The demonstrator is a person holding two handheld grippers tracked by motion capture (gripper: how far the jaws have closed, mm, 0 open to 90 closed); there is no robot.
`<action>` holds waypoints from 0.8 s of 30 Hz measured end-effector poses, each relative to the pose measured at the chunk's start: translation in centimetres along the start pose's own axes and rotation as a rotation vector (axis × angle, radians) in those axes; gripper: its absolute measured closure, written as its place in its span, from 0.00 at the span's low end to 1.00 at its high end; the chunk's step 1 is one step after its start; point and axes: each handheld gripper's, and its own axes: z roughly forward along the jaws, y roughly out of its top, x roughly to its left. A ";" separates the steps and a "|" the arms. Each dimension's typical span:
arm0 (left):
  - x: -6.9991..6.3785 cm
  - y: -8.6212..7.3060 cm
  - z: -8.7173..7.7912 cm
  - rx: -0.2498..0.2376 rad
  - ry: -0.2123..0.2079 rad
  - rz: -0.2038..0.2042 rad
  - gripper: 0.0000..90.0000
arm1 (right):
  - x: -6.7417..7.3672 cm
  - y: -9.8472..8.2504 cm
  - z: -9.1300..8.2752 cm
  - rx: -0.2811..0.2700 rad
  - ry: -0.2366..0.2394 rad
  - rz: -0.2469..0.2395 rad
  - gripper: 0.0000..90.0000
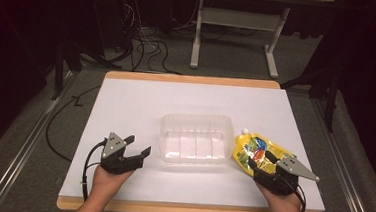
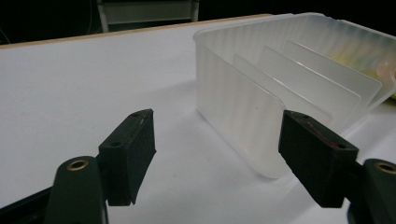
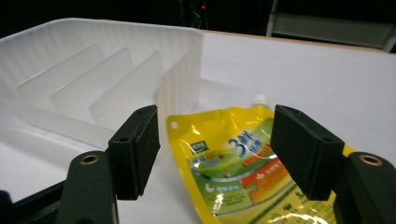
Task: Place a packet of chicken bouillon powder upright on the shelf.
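Observation:
A translucent plastic bin with several inner dividers sits mid-table. A yellow spouted pouch lies flat just right of it. My left gripper rests open on the table left of the bin, nothing between its jaws; in the left gripper view the bin's near corner stands just beyond the right jaw. My right gripper is open over the pouch's near end; in the right gripper view the pouch lies between and below the jaws, with the bin to the left.
The table is covered in white with a wooden edge. Beyond it on the floor are black cables and a grey desk frame. Metal rails run along both sides.

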 end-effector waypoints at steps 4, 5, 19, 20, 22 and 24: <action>-0.1 -0.1 0.4 0.004 0.010 0.029 0.32 | -0.5 -0.4 0.0 0.017 -0.010 -0.009 0.37; -0.1 -0.1 0.4 0.004 0.012 0.030 0.32 | -0.5 -0.4 0.0 0.017 -0.010 -0.009 0.37; 0.5 -0.3 0.4 0.020 0.016 -0.012 0.33 | -1.1 -0.5 0.5 0.051 0.007 0.021 0.38; 0.5 -0.3 0.4 0.020 0.016 -0.012 0.33 | -1.1 -0.5 0.7 0.064 0.015 0.023 0.37; 0.5 -0.4 0.5 0.021 0.014 -0.012 0.33 | -0.9 -0.5 1.1 0.080 0.022 0.028 0.37; 0.5 -0.4 0.5 0.022 0.011 -0.011 0.33 | -0.8 -0.5 1.3 0.092 0.026 0.030 0.37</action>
